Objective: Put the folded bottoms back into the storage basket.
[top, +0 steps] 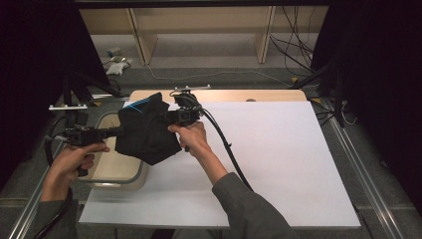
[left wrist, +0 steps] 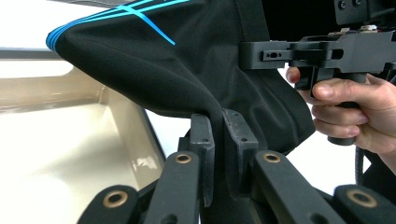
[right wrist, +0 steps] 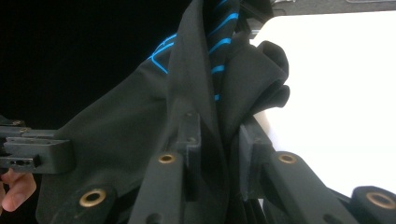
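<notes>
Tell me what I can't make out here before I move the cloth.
- Bin floor, high view: the cloth covers its far part.
- Cloth's shape and type: bunched folds, cut off at the top edge in the right gripper view.
- Left gripper and right gripper: cloth sits between the jaws, so the depth of grip is hidden.
- Scene left of the cloth, right gripper view: too dark.

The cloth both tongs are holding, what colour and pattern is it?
The cloth is black with thin bright blue stripes near one edge, clearest in the left gripper view.
</notes>
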A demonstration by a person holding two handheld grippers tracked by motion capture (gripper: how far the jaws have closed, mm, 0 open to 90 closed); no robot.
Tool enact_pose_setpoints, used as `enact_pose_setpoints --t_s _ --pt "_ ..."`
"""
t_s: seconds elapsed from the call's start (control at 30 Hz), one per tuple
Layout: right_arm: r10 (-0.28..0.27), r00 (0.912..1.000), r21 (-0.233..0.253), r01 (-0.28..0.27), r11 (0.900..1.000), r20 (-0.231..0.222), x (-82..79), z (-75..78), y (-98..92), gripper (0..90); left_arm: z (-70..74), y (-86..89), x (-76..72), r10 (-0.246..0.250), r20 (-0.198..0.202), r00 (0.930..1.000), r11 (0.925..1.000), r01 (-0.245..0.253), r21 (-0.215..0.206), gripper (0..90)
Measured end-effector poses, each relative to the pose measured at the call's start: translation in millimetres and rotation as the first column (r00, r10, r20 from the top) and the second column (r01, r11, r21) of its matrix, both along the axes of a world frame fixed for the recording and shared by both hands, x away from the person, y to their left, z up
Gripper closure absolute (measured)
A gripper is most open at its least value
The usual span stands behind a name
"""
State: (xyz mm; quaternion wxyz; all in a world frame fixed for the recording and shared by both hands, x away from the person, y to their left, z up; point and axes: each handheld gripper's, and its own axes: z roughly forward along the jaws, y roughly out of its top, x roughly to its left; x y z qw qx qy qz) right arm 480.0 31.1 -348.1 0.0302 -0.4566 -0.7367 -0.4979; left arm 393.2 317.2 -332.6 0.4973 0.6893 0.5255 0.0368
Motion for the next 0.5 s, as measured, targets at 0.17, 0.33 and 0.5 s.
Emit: enact_pose_setpoints --t_s 0.17,0.33,0.5 --pt "0.01 0.9999 -0.007 -0.01 1.0 0.002 -0.9 2.3 13.6 74.8 0.6 14.0 -2.8 0.02 0.001 0.9998 0.9997 -0.02 -0.015 82.9" --pt "0.02 0.9998 -0.008 -0.02 1.0 0.006 -1.3 5.5 27.9 74.8 1.7 26.9 -6.3 0.035 0.001 0.9994 0.9992 -0.035 -0.017 82.9" --pt "0.026 0.9996 -0.007 -0.026 1.0 0.006 -2.5 6.0 40.0 74.7 1.4 37.3 -8.4 0.059 -0.002 0.9982 0.9981 -0.059 -0.018 82.9"
